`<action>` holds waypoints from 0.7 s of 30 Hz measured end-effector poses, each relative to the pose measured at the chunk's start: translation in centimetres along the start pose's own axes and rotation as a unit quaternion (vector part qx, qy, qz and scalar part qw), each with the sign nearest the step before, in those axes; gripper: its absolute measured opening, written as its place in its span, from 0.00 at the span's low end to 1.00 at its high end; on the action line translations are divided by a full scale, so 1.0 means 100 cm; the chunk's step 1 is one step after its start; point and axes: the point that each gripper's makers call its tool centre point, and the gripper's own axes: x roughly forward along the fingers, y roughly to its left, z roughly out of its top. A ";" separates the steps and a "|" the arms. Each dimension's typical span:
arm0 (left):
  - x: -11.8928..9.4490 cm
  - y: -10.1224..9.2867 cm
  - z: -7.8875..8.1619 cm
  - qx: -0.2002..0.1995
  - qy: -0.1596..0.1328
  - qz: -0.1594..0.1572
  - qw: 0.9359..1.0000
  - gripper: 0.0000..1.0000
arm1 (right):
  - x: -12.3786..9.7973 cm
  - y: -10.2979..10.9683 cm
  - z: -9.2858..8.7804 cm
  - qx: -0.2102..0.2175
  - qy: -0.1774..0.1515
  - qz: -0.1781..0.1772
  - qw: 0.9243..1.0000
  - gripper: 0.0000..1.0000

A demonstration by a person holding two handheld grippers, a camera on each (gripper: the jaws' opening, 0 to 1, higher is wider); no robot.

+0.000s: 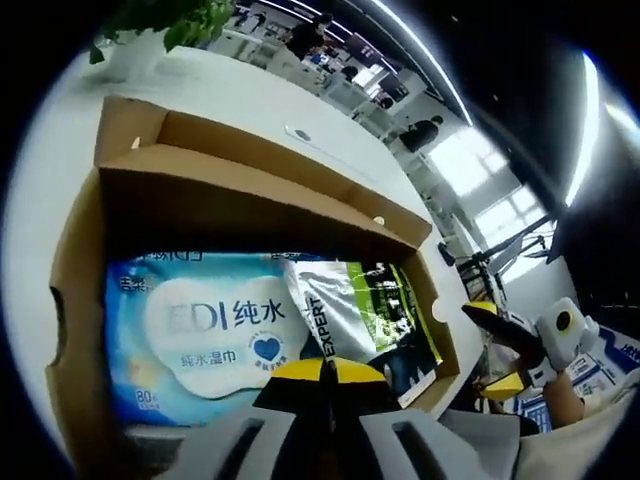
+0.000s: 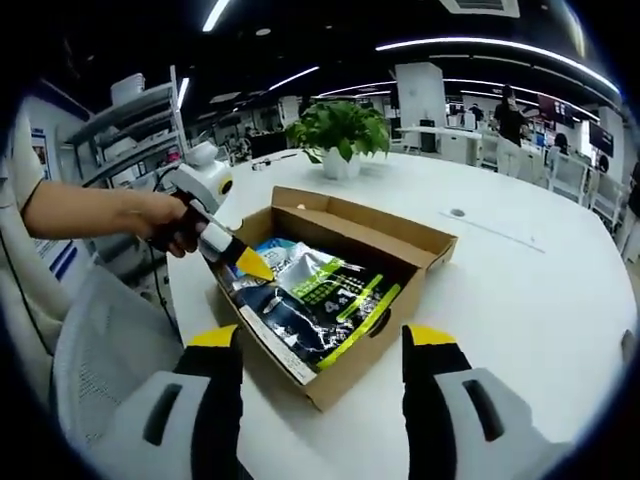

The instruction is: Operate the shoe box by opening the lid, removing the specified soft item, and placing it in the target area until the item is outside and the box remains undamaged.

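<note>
An open cardboard shoe box point(image 2: 385, 345) lies on the white table, its lid point(image 2: 372, 216) folded back on the far side. Inside lie a blue wet-wipes pack point(image 1: 200, 340) and, beside it, a dark bag with green print point(image 1: 365, 320). The same bag point(image 2: 320, 295) covers most of the wipes pack point(image 2: 270, 248) in the right gripper view. My left gripper point(image 1: 328, 375) is shut with nothing in it, its yellow tips just above the wipes pack. A hand holds the left gripper point(image 2: 250, 265) over the box's left end. My right gripper point(image 2: 322, 340) stands wide open before the box's near corner.
A potted green plant point(image 2: 340, 130) stands on the table point(image 2: 520, 290) behind the box. A small flat disc point(image 2: 457, 212) lies to the right of it. A grey mesh chair point(image 2: 110, 340) is at the left. People and desks fill the far room.
</note>
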 end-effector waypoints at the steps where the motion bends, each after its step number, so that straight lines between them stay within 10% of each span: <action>1: -0.001 0.000 0.001 -0.002 -0.003 0.000 1.000 0.00 | 0.001 0.001 0.000 0.000 0.000 0.001 1.000 0.58; 21: -0.025 0.012 0.008 -0.009 -0.028 0.006 1.000 0.00 | 0.032 0.015 -0.003 0.051 0.039 0.032 0.997 0.45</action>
